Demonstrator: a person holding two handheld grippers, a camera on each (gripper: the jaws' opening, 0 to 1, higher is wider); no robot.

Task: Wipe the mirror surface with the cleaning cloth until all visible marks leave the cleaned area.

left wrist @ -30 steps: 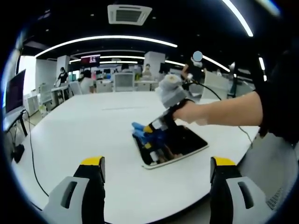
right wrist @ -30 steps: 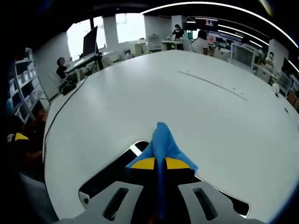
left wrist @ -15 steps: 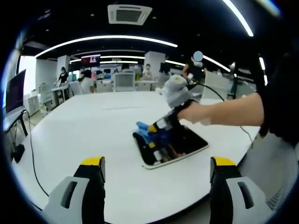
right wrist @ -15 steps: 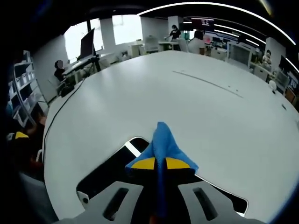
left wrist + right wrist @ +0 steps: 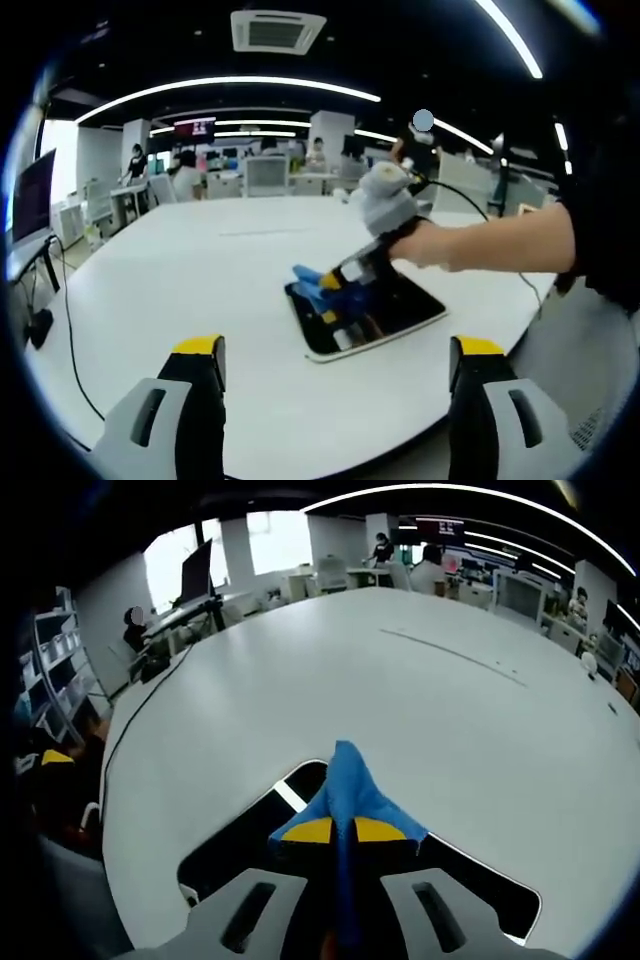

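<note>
Pinching the blue cloth [image 5: 345,790] against the mirror [image 5: 235,845] at lower centre, right gripper [image 5: 343,830] clamped, wide bare counter [image 5: 400,690] beyond, left gripper [image 5: 335,350] jaws spread wide at the frame bottom, mirror's white edge [image 5: 385,338] facing it.

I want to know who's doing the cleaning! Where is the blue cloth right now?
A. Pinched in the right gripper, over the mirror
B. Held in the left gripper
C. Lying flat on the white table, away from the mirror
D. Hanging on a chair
A: the right gripper is shut on the blue cloth, above the mirror.
</note>
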